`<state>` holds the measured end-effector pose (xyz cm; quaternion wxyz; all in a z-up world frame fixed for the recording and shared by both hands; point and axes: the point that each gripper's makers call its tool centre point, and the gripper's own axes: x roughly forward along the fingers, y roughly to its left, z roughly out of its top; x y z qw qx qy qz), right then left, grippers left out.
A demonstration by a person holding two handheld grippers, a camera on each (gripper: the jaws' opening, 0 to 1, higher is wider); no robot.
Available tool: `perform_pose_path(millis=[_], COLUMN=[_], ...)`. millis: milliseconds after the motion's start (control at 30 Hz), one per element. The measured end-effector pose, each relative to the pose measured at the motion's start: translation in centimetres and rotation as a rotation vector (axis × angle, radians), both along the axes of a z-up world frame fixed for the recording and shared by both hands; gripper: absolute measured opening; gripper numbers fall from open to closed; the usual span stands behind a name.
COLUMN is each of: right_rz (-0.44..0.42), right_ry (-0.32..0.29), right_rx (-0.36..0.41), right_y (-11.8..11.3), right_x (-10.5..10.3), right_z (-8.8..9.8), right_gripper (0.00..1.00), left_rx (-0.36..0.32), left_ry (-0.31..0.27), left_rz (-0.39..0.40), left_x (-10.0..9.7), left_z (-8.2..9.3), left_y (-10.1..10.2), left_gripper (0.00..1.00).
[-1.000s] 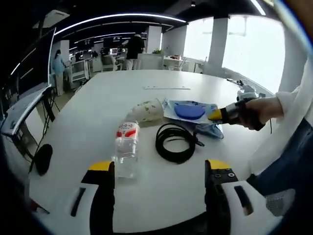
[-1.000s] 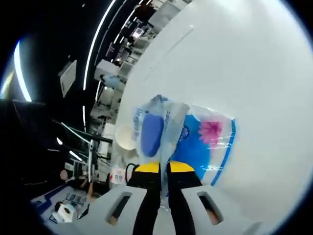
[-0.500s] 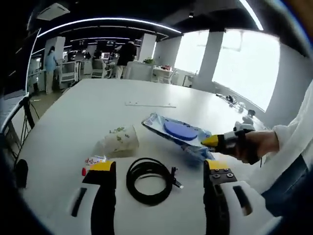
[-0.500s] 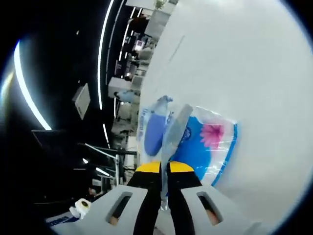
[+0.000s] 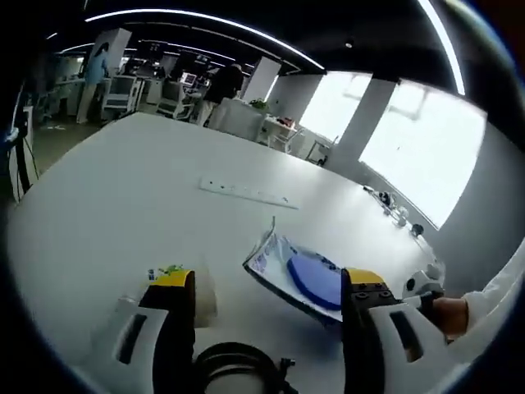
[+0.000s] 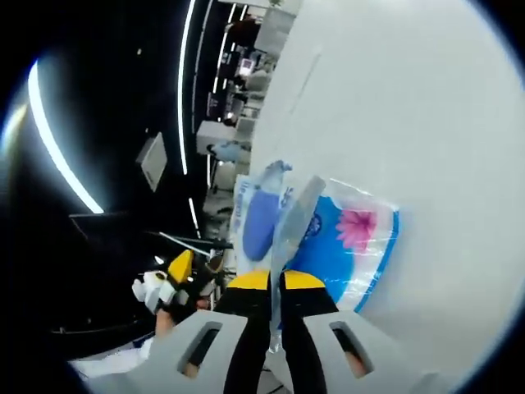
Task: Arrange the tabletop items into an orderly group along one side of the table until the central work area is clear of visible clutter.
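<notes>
A: Start with the left gripper view. What do you make of it?

B: The left tool (image 5: 267,308) rises from the bottom of the frame with its jaws wide apart and nothing between them. The blue plastic packet (image 5: 299,275) sits right of centre, tilted, one end raised off the white surface (image 5: 123,197). At lower right a hand (image 5: 451,312) holds the right tool (image 5: 414,287) by the packet's near end. A black cable coil (image 5: 238,365) lies at the bottom edge between the jaws, and a paper cup (image 5: 193,287) is partly hidden behind the left jaw.

A: And what changed over the last second?

B: The camera has swung up and forward, so the bottle has dropped out of the frame and the coil has slid to the bottom. The packet itself has come off the surface; a second ago it lay flat.

A: Now the right gripper view.

B: The right tool (image 6: 275,283) is at bottom centre, jaws pinched together on the packet's (image 6: 324,238) clear edge. The left tool (image 6: 168,283) has newly entered at lower left.

A: Meaning for the tidying?

B: I'd judge the packet is in transit toward the side group; cup and coil are not yet moved.
</notes>
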<state>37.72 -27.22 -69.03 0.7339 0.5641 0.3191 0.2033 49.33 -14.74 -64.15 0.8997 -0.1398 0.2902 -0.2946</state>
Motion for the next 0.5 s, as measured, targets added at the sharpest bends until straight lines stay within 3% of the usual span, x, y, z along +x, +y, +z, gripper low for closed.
perform_pose_path(millis=[133,300,367,433,500], right_rz=[0.02,0.029,0.032,0.038,0.039], right_ry=[-0.014,-0.023,-0.025,-0.026,-0.02], right_rx=[0.01,0.026,0.028,0.027,0.029], right_y=[0.5,0.9,0.9,1.1,1.1], right_x=[-0.5,-0.8,-0.9,-1.1,-1.4], right_z=[0.3,0.6,0.7,0.7,0.6], right_gripper=[0.0,0.0,0.0,0.0,0.0], left_rx=[0.021,-0.005,-0.001,0.078,0.084], left_ry=[0.013,0.086,0.08,0.026,0.025], left_rz=[-0.049,-0.075,-0.097,-0.103,-0.093], left_x=[1.3,1.7,1.6,1.8,1.7], left_z=[-0.2,-1.3,-1.5,-1.8,-1.8], left_y=[-1.3,-2.0,-2.4,-2.1,-2.0], left_gripper=[0.7,0.48,0.38,0.31,0.22])
